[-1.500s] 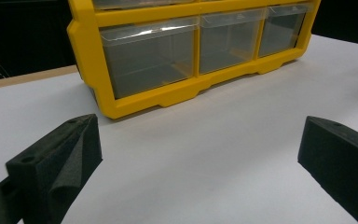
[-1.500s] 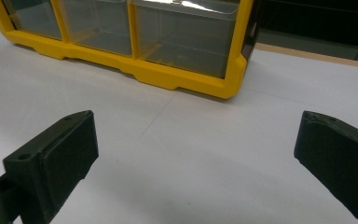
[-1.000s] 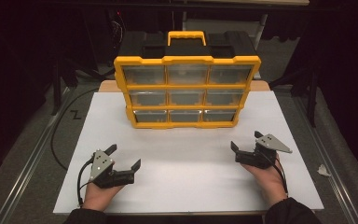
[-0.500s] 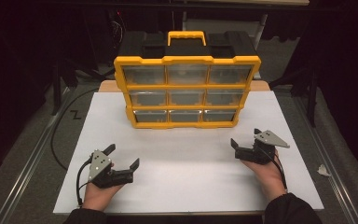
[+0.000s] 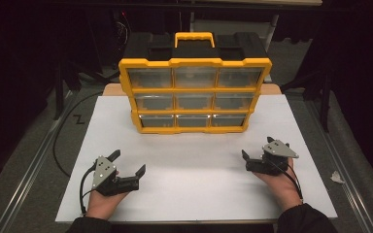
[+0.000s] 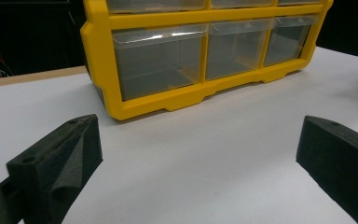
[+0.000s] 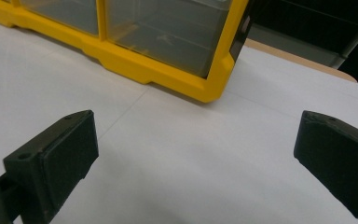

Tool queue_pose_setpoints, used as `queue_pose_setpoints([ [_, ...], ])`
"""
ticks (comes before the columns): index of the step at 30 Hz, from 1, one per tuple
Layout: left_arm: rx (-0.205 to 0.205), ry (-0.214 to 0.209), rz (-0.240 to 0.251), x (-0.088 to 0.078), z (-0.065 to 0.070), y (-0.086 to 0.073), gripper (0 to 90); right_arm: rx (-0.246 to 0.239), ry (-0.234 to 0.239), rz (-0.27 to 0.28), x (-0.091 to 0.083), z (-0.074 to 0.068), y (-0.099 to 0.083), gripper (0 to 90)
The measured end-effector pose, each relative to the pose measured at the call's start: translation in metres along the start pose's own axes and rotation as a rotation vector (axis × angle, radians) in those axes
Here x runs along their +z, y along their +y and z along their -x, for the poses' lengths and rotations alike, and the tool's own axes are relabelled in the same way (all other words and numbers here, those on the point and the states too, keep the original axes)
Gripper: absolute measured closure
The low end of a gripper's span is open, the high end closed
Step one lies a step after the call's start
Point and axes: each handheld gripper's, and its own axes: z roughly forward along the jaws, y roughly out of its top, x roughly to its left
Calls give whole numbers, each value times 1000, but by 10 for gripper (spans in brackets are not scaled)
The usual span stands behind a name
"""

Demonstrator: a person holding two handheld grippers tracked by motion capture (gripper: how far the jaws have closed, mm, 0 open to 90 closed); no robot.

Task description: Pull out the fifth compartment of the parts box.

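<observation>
A yellow organizer case point(image 5: 194, 95) with a black back and a yellow handle stands upright at the far middle of the white table top point(image 5: 194, 165). Its front holds nine clear drawers, all pushed in. My left gripper point(image 5: 127, 161) rests near the front left, held in a hand, jaws wide apart with nothing between them. My right gripper point(image 5: 257, 147) sits at the front right, also open and holding nothing. The left gripper point(image 6: 198, 154) faces the case's lower left drawers point(image 6: 158, 65). The right gripper point(image 7: 196, 154) faces the case's lower right corner point(image 7: 214, 79).
A wooden board edge point(image 5: 112, 89) shows under the white sheet behind the case. A black cable point(image 5: 58, 141) runs along the left side. A crumpled scrap point(image 5: 337, 177) lies off the sheet at the right. Metal rails point(image 5: 24, 179) flank the table.
The right gripper has shifted only very slightly. The left gripper and the case have stayed where they were.
</observation>
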Motion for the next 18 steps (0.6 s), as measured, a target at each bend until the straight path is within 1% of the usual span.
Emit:
queue_pose_setpoints([
  [1,-1,0,-1,0,0,0,9,-10,-1,-5,0,0,0,8],
  [2,-1,0,-1,0,0,0,9,-10,-1,-5,0,0,0,8],
  [3,-4,0,-1,0,0,0,10,-35,-7,-14,-1,-2,0,8],
  [4,-4,0,-1,0,0,0,10,-35,-7,-14,-1,-2,0,8],
  [5,-3,-1,-2,0,0,0,11,-67,-19,-27,-1,-4,1,8],
  [6,-3,-1,-2,0,0,0,11,-67,-19,-27,-1,-4,1,8],
  [7,-2,-2,0,0,0,0,11,-101,-15,-37,-1,-7,1,7],
  [8,-2,-2,0,0,0,0,11,-101,-15,-37,-1,-7,1,7],
  [9,-1,-4,2,0,1,0,11,-120,-16,-43,-1,-9,1,7],
  [17,2,-3,7,-1,1,0,11,-223,-30,-68,-1,-19,2,7],
  [18,2,-3,7,-1,1,0,11,-223,-30,-68,-1,-19,2,7],
])
